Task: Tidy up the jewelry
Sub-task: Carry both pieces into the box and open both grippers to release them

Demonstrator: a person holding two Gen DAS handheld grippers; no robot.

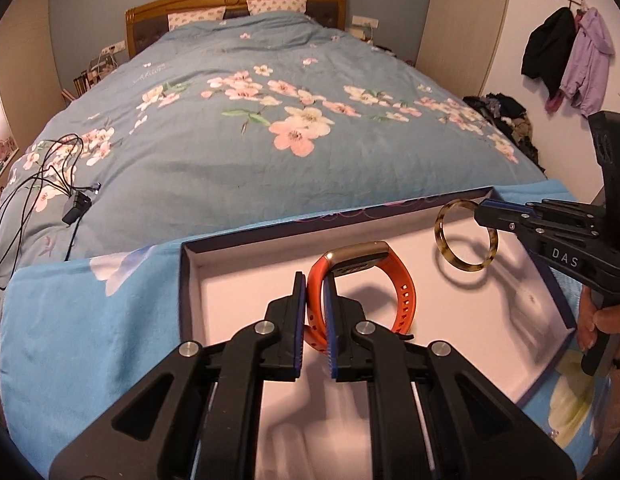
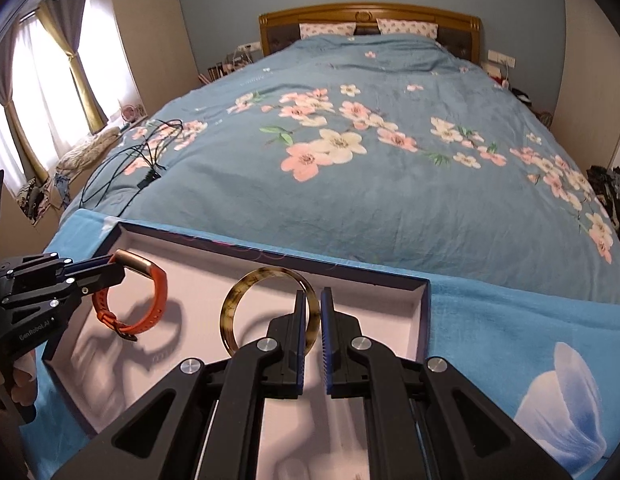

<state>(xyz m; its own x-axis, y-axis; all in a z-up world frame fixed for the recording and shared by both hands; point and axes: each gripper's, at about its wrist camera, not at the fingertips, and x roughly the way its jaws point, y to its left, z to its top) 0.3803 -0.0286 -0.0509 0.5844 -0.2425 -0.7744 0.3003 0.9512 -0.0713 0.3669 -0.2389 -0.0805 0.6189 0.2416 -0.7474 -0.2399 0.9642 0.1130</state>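
Note:
My left gripper is shut on the strap of an orange watch band with a gold-edged face, held above the white floor of a shallow dark-rimmed box. My right gripper is shut on the rim of a tortoiseshell bangle, held upright over the same box. In the right wrist view the left gripper comes in from the left with the orange watch band. In the left wrist view the right gripper comes in from the right, holding the bangle.
The box lies on a light blue cloth at the foot of a bed with a blue floral quilt. A black cable with a plug lies on the quilt at the left. Coats hang on the right wall.

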